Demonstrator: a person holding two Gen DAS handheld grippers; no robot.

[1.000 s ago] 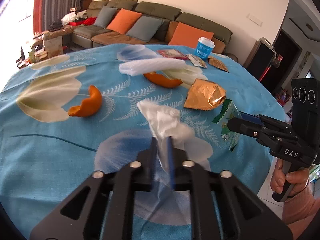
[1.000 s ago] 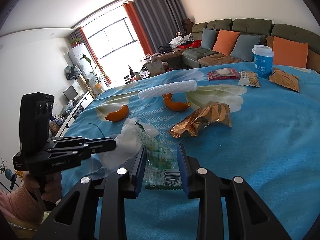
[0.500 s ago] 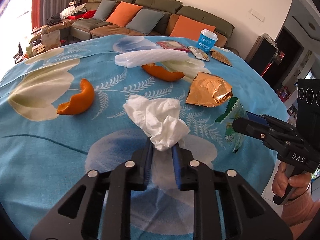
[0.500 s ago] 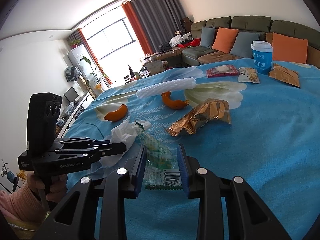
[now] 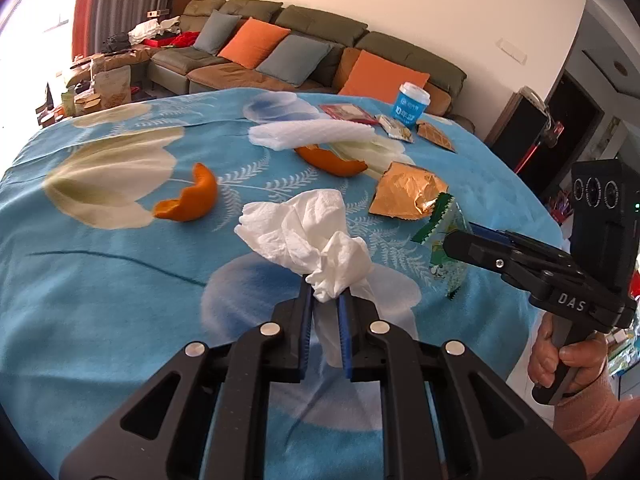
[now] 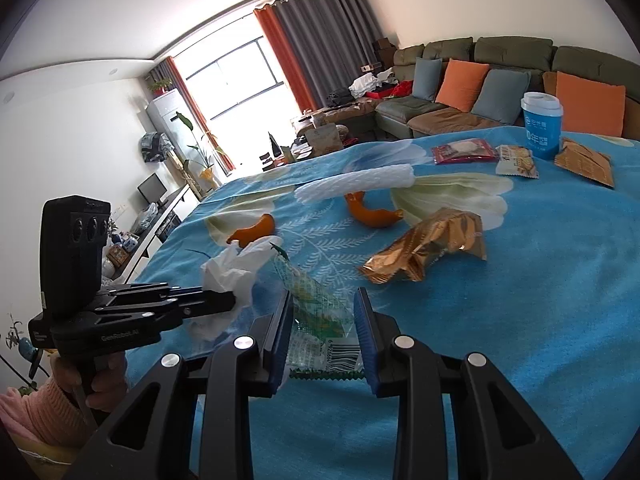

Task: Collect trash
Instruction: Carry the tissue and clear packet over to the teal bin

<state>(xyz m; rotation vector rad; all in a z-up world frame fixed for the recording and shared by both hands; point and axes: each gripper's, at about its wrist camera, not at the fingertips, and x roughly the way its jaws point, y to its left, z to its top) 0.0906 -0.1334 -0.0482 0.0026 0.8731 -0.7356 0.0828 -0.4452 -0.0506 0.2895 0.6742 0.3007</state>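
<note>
My left gripper (image 5: 325, 304) is shut on a crumpled white tissue (image 5: 304, 232) and holds it above the blue flowered tablecloth (image 5: 100, 280). The tissue also shows in the right wrist view (image 6: 236, 268). My right gripper (image 6: 325, 312) is shut on a clear green-printed wrapper (image 6: 316, 312), which also shows in the left wrist view (image 5: 444, 236). Two orange peels (image 5: 188, 200) (image 5: 332, 162), a gold foil wrapper (image 5: 404, 194) and a white foam sleeve (image 5: 312, 136) lie on the cloth.
A blue paper cup (image 5: 412, 106), a red packet (image 5: 348, 114) and two small snack packets (image 5: 396, 128) (image 5: 436, 138) lie at the table's far side. A sofa (image 5: 280, 52) with cushions stands beyond. The table edge drops off at right.
My left gripper has lifted the tissue off the cloth and drawn it back a little. The right gripper keeps its hold on the wrapper, nearly still.
</note>
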